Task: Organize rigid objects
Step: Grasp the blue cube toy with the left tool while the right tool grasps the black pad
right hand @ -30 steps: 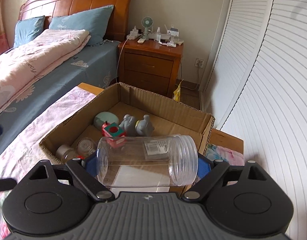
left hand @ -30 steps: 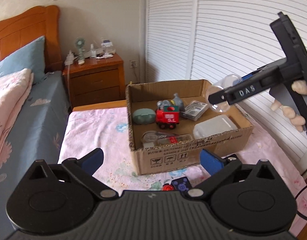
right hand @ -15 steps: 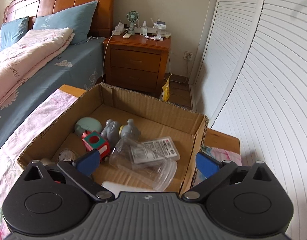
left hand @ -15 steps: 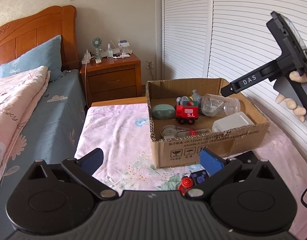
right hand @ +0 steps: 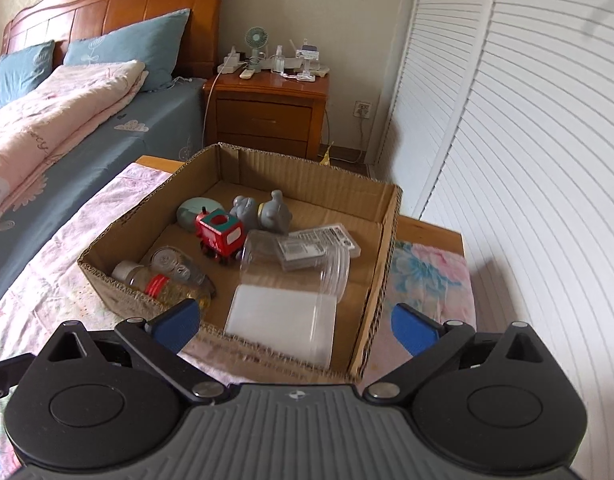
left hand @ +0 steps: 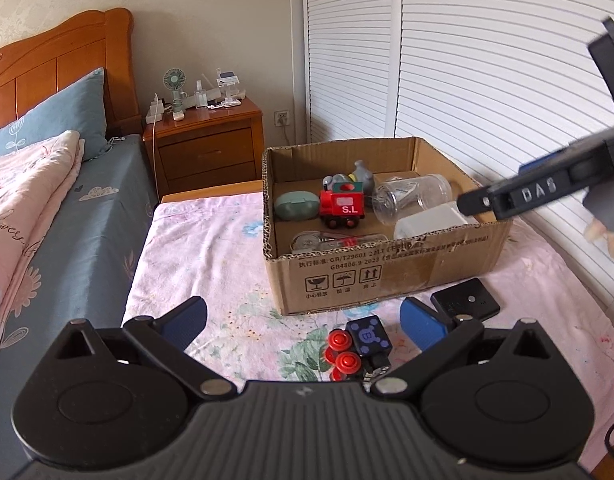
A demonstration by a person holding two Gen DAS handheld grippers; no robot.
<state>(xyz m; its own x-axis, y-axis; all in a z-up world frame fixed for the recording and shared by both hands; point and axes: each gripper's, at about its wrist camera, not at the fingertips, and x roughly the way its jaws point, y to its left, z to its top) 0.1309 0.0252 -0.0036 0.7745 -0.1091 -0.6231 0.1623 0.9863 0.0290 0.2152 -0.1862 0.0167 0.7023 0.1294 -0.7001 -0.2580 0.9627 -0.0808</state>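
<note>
Now | clear jar sideways (ribbed neck) in box | both jaws spread, empty

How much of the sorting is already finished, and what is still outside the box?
Done: the jar, train and several other items lie in the box. In hand: nothing; the left claw and right claw are both open. Left: the red-and-black toy and black case on the bedspread.

Even, soft daylight; louvered doors are bowed by fisheye distortion; corners are vignetted; slight motion blur.
</note>
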